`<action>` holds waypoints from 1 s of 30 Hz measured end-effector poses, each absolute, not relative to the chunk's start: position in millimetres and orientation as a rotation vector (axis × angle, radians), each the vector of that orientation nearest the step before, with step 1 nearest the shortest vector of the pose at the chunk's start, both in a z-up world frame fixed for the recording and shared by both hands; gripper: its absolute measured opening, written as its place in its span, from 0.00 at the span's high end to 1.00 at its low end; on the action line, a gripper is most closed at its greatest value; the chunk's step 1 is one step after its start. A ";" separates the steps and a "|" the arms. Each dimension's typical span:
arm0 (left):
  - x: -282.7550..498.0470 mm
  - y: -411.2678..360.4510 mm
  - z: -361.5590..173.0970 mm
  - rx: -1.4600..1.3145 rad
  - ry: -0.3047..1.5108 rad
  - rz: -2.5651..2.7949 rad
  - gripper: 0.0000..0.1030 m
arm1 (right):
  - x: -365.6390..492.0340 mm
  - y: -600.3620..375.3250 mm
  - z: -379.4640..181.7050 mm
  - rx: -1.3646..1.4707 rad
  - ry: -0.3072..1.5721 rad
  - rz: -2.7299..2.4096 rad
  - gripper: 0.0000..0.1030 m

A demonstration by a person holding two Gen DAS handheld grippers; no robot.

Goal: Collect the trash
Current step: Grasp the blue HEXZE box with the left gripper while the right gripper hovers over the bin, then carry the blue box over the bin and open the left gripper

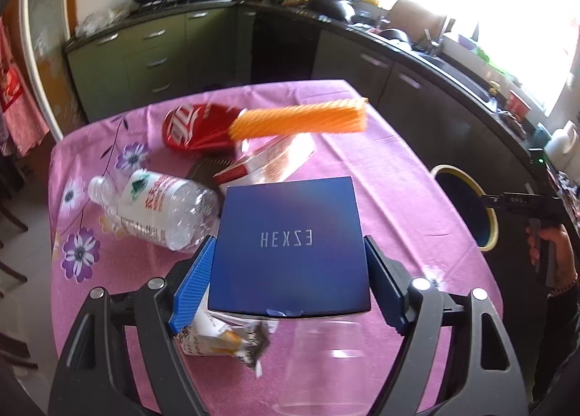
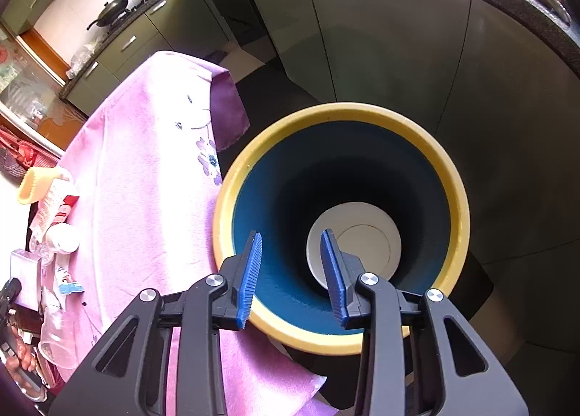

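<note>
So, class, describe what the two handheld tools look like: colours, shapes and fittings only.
Both match. The left tool and right tool each have two black, angular linkage arms with triangular cut-outs and round silver pivot bolts. Their fingers end in flat blue pads with fine ribbing. No cables show. The hand wears what may be a beaded wristband.

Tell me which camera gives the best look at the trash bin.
The right wrist view: it looks straight down into the trash bin, showing its whole yellow rim, blue inside and a white disc at the bottom. The left wrist view shows only part of the rim beyond the table's edge.
</note>
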State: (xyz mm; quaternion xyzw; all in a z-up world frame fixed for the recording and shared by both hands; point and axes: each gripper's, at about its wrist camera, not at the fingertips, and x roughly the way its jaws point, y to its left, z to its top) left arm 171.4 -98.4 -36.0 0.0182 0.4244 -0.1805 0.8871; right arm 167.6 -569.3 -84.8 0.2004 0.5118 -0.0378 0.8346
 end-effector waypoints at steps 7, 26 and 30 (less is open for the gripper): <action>166.0 -155.4 6.3 0.129 0.840 -0.525 0.27 | 140.2 -578.4 -53.7 0.413 1.003 -0.099 0.65; 187.5 -503.5 -84.3 0.511 0.949 -0.888 0.27 | 29.8 -633.5 -10.1 0.415 0.851 -0.202 0.62; 200.3 -538.6 -113.4 0.537 0.979 -0.863 0.27 | 22.2 -643.1 -13.2 0.429 0.849 -0.219 0.62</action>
